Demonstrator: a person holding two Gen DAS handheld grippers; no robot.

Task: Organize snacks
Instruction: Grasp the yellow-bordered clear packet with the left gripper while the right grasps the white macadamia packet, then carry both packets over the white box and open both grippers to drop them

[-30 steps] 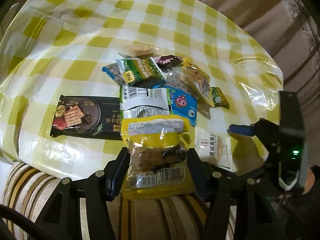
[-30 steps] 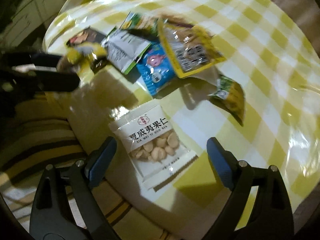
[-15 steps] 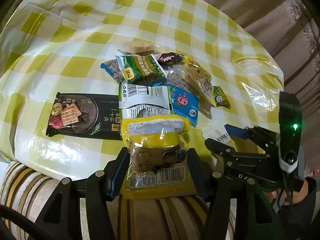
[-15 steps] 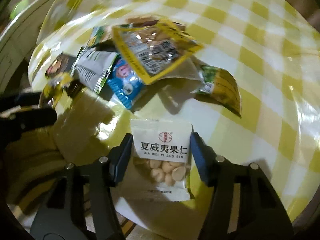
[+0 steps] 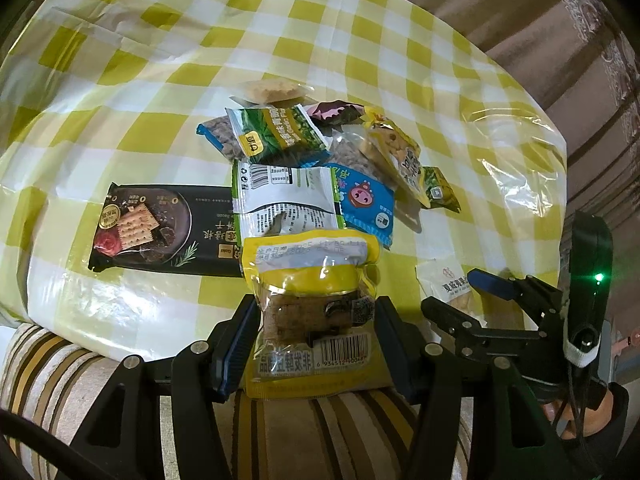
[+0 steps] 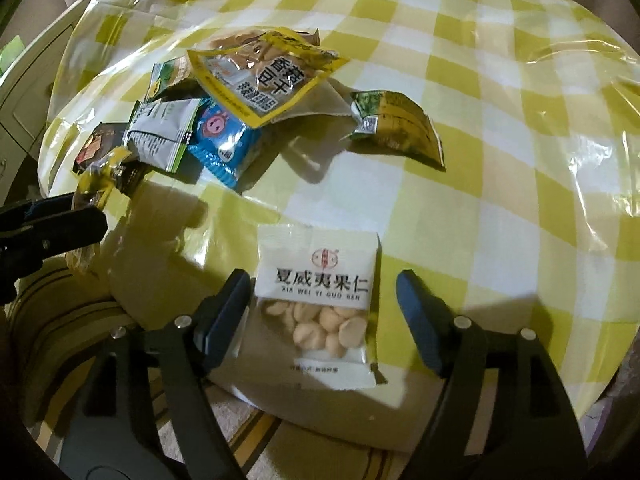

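Left gripper [image 5: 316,336] clenched on yellow clear-window biscuit packet [image 5: 310,312]; right gripper [image 6: 320,312] spread, straddling white nut sachet [image 6: 320,300] on yellow-checked tablecloth [image 6: 460,208].

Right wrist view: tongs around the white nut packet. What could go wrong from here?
1. The right tongs are open around the white nut packet, which lies flat near the table edge; closing may slide it off.
2. The left tongs pinch the yellow packet low; it could twist.
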